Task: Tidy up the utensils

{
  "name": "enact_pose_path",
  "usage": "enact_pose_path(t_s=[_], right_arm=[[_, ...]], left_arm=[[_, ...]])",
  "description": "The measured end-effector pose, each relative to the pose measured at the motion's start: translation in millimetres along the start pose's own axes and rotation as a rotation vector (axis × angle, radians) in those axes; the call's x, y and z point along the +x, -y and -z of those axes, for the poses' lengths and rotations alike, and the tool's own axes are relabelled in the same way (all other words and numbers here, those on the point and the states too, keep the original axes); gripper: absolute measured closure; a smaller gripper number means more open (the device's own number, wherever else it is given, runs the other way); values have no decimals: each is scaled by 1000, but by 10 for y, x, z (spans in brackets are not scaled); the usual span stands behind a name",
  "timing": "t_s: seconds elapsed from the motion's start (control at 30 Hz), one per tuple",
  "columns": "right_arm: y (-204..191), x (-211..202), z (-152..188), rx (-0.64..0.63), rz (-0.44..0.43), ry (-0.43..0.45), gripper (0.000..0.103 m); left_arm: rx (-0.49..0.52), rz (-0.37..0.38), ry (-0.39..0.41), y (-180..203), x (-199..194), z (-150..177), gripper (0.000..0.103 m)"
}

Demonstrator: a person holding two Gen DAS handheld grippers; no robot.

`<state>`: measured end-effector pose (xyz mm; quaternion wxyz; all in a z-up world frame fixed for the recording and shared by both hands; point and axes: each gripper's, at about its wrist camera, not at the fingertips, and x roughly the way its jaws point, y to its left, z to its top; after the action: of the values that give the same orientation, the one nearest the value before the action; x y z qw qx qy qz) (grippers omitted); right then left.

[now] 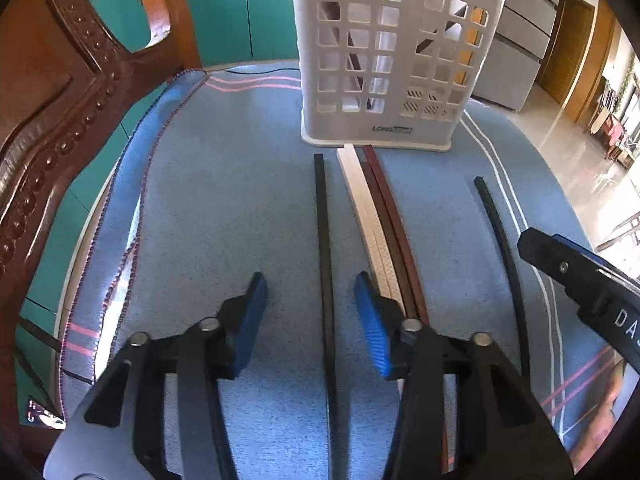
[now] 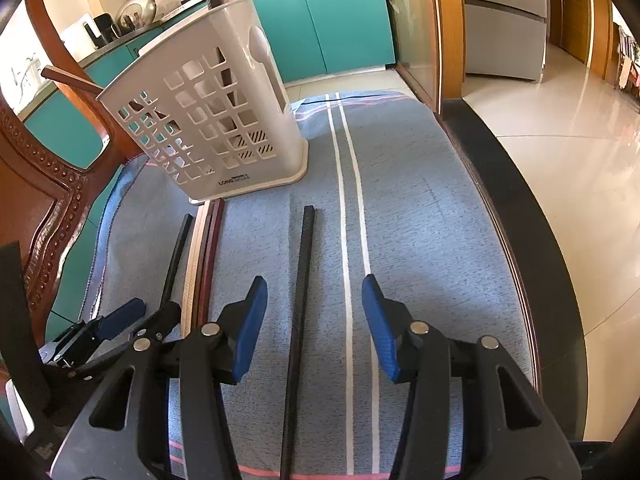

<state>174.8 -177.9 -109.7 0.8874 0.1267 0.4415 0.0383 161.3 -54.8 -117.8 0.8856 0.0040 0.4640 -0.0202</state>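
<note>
Black chopstick (image 1: 325, 248) lies on the blue cloth (image 1: 224, 200), running between the left gripper (image 1: 310, 304) fingers, pads clear of it, jaws apart. The right gripper (image 2: 314, 308) straddles the other black chopstick (image 2: 302, 280), likewise unclenched. Only the left view shows the white pair (image 1: 362, 200) and maroon pair (image 1: 390, 216) ending at the white caddy (image 1: 396, 60); only the right view shows a spoon (image 2: 262, 56) inside it.

A blue cloth (image 1: 224, 184) with white and pink stripes covers the worktop. A carved brown wooden chair (image 1: 52, 92) stands at its left edge. Behind are teal cabinet doors (image 2: 340, 16), and a glossy tiled floor (image 2: 560, 120) on the right
</note>
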Motion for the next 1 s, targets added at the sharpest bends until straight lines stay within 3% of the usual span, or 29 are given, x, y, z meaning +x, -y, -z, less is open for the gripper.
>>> enact_pose_path(t_s=[0.07, 0.13, 0.6, 0.83, 0.9, 1.0], right_arm=[[-1, 8, 2, 0, 3, -1, 54], [2, 9, 7, 0, 4, -2, 54], [0, 25, 13, -6, 11, -3, 54], [-166, 171, 83, -110, 49, -48, 54], [-214, 189, 102, -146, 70, -47, 58], [-251, 199, 109, -171, 67, -56, 86]], left_arm=[[-8, 3, -3, -15, -15, -7, 86], [-15, 4, -6, -24, -24, -6, 96], [-136, 47, -41, -154, -256, 187, 96], [-132, 40, -48, -123, -202, 207, 96], [-130, 35, -46, -127, -184, 186, 96], [-131, 26, -42, -133, -175, 183, 96]])
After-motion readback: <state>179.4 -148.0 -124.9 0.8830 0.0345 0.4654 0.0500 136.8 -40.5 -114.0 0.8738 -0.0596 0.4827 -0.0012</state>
